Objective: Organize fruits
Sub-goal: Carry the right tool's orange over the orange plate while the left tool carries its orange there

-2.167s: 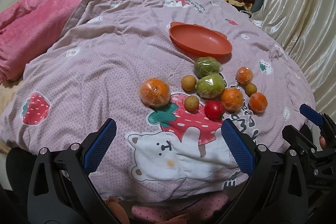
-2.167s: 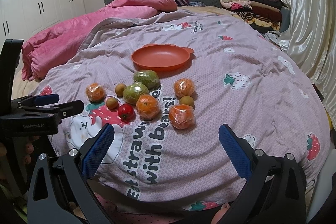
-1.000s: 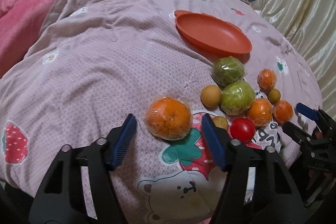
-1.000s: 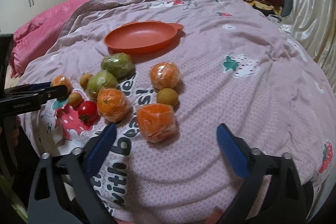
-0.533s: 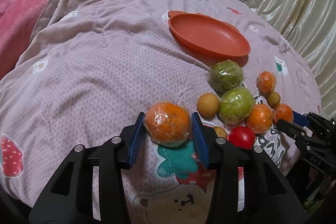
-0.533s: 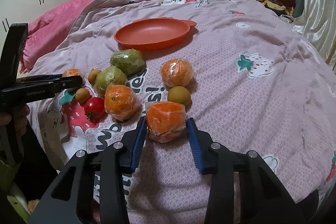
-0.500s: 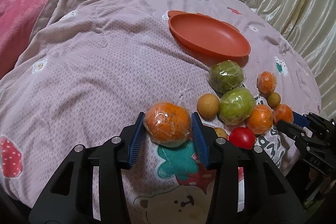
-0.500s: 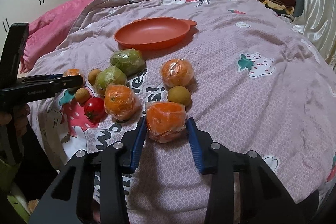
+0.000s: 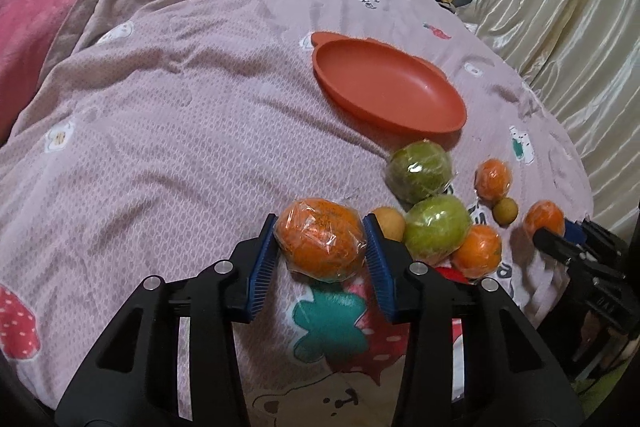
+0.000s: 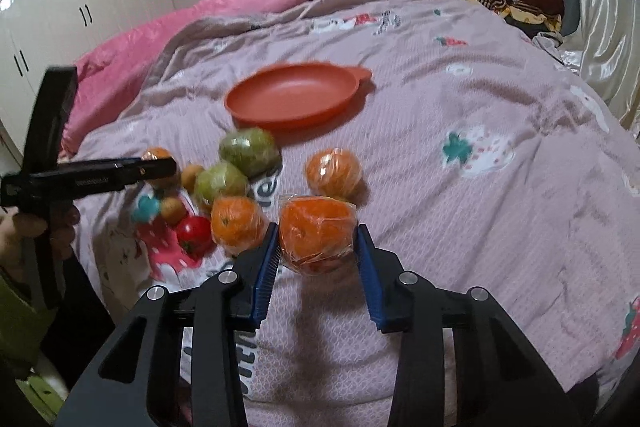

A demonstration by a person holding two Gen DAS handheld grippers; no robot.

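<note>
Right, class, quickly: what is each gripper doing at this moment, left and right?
Left gripper: shut on a plastic-wrapped orange.
Right gripper: shut on another plastic-wrapped orange fruit.

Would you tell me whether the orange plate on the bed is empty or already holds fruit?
Empty. The orange plate shows a bare inside in both views; every fruit lies on the bedspread or sits in the tongs.

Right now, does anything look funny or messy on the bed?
Yes: the round orange plastic plate holds nothing, while plastic-wrapped fruits lie loose on the pink strawberry-print blanket beside it. Each gripper, left and right, clamps one wrapped orange. Nothing looks spilled or broken.
</note>
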